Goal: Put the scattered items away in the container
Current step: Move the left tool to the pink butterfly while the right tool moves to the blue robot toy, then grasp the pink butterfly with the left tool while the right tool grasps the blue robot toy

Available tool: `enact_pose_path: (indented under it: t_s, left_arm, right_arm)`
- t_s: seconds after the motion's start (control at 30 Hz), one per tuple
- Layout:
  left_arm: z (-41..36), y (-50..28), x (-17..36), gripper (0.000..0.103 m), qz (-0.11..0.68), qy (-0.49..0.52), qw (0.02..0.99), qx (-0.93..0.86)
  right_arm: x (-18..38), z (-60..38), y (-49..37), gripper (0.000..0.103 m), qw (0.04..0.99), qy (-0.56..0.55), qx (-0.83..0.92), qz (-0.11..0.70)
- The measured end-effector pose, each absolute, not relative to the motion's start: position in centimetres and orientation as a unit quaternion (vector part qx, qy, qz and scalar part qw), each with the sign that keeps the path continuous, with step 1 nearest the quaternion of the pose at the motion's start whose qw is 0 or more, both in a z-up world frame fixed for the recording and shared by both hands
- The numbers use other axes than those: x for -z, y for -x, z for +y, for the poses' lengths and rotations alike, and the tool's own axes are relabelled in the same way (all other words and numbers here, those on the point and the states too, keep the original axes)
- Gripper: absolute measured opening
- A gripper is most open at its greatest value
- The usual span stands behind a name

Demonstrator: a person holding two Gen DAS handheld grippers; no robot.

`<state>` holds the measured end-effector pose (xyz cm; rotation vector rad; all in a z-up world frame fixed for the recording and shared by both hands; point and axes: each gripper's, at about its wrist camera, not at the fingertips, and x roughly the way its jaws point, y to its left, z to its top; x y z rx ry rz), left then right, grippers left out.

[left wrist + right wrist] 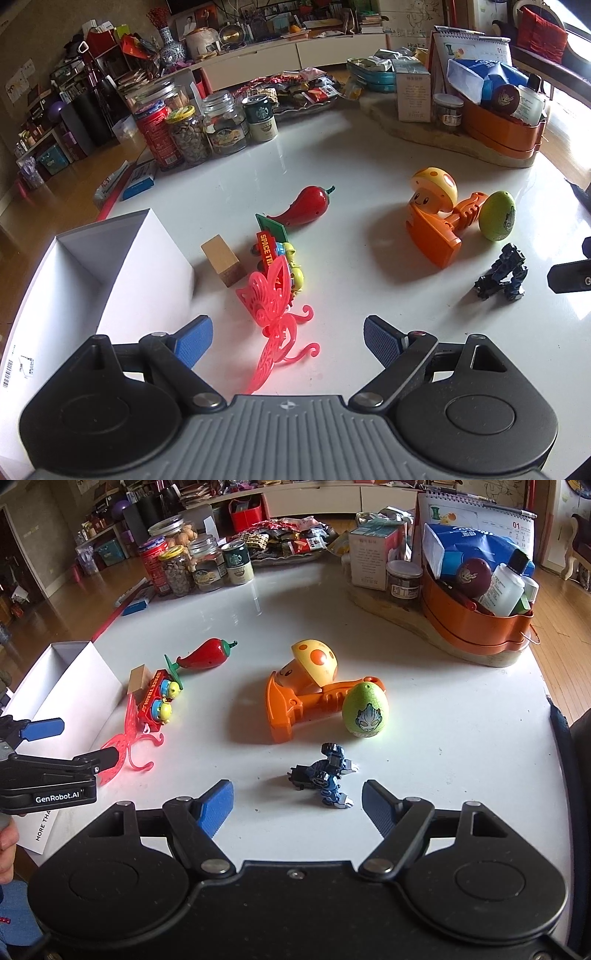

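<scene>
A pink plastic butterfly (275,317) lies on the white table between the spread fingers of my left gripper (288,341), whose blue pads stand clear of it. The white box (110,266) stands open at the left. Beside it are a wooden block (223,260), a red toy train (273,254) and a red chili (306,206). My right gripper (299,808) is open low over a dark blue robot toy (325,775), which lies partly between the fingertips, untouched. Behind are a mushroom toy (314,662), an orange toy axe (288,709) and a green egg (365,710).
Jars and a red can (159,136) line the far left of the table. An orange basket (476,624) on a wooden board sits far right, with snack packets (303,88) at the back. The left gripper (86,740) shows at the right wrist view's left edge.
</scene>
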<state>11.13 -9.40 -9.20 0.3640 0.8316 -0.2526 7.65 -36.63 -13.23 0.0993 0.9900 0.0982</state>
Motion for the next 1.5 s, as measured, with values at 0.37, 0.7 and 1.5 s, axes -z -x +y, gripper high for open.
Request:
enact_pose_path:
  t_s: [0.37, 0.7, 1.5]
  left_arm:
    - [-6.6, -12.8, 11.8, 0.089, 0.419, -0.184, 0.882, 0.115]
    - [-8.8, -15.7, 14.1, 0.089, 0.451, -0.199, 0.863, 0.11]
    - [-9.2, -17.7, 15.9, 0.013, 0.492, -0.171, 0.847, 0.104]
  right_arm:
    - [13.0, -36.5, -8.0, 0.074, 0.88, -0.057, -0.044, 0.469]
    - [13.1, -36.2, -8.1, 0.074, 0.878, -0.064, -0.053, 0.471]
    - [13.8, -36.5, -8.1, 0.074, 0.875, -0.066, -0.042, 0.478]
